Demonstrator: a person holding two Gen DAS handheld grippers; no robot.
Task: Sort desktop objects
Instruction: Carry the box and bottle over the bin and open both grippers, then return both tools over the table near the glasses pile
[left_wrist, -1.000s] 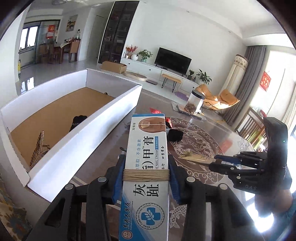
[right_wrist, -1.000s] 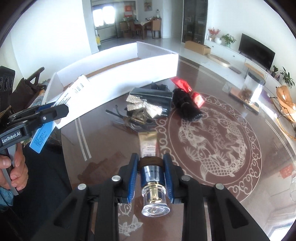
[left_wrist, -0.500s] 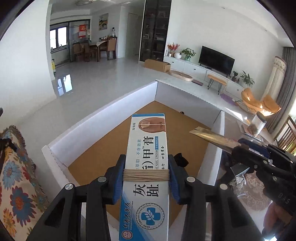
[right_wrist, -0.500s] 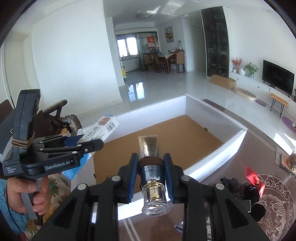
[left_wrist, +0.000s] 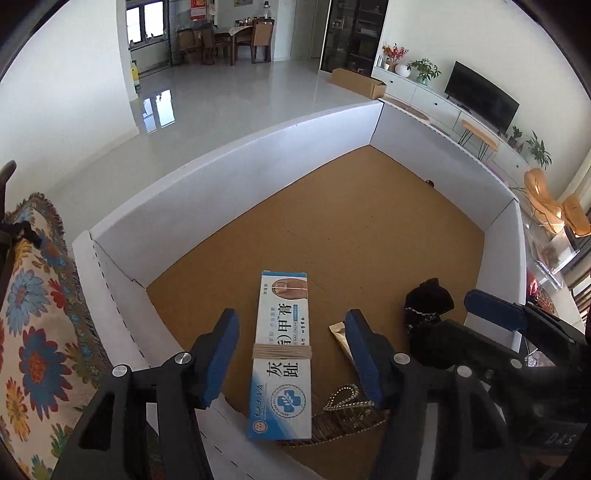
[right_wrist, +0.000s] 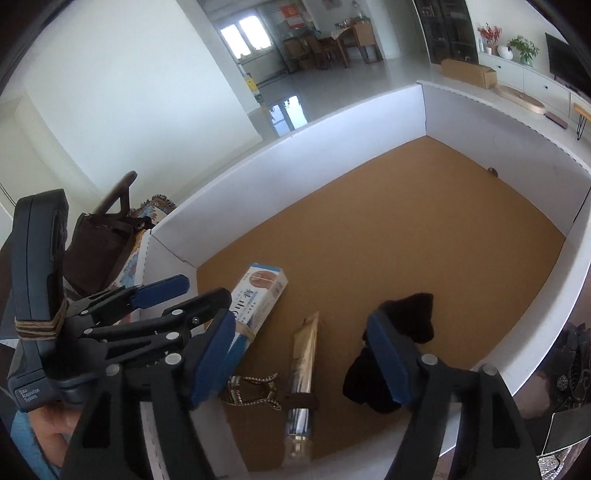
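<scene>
Left claw (left_wrist: 291, 354): opening, ointment box (left_wrist: 282, 354) loose between jaws, dropped into tray (left_wrist: 236, 173).
Right claw (right_wrist: 303, 360): opening, tube (right_wrist: 304, 354) released below for sorting.

A white-walled box (left_wrist: 236, 177) with cardboard floor holds a cream carton (left_wrist: 282, 354), gold tube (right_wrist: 304, 373), black cloth (right_wrist: 402, 332).

left tool (left_wrist: 291, 354) jaws opening, right tool (right_wrist: 303, 354) jaws opening, both angled down
</scene>
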